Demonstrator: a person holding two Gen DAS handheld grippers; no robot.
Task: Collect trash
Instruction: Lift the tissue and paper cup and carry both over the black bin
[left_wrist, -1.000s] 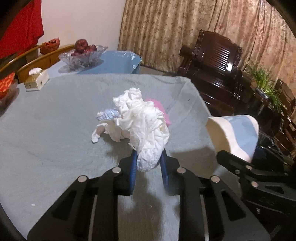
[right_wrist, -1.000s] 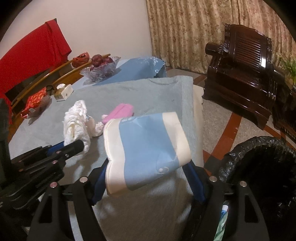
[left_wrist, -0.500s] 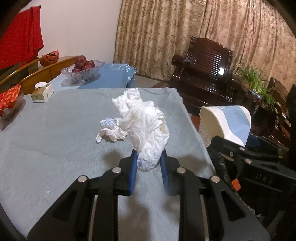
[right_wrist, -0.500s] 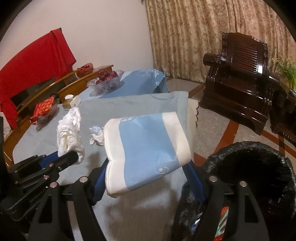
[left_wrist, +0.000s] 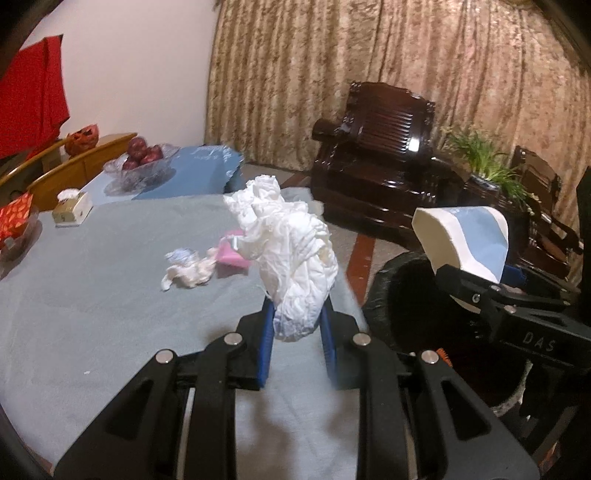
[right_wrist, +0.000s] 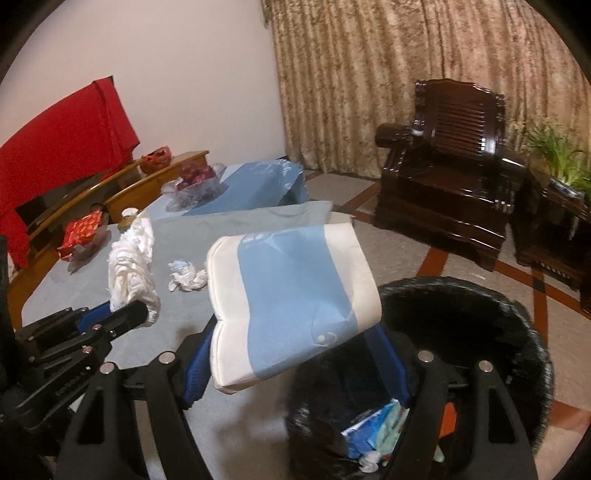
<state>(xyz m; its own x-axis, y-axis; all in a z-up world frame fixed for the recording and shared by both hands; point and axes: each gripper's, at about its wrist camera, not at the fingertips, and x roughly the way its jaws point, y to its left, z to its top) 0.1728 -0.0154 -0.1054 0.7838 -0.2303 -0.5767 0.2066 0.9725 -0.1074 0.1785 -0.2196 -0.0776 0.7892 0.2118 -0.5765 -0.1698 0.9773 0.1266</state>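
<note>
— So, your right gripper (right_wrist: 295, 354) pinches the pack (right_wrist: 291, 299) over the bin (right_wrist: 517, 332); the left gripper (left_wrist: 297, 332) pinches the tissue (left_wrist: 291, 258) above the table (left_wrist: 92, 295).
— Centre each over the bin, then spread the fingers.

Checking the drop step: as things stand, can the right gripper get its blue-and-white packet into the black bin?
Probably yes. The right gripper holds the blue-and-white packet by the rim of the black bin, whose mouth is open and only partly filled; nothing lies between them.

wrist views, close, sharing table (left_wrist: 92, 295), perhaps bin (right_wrist: 480, 314)
</note>
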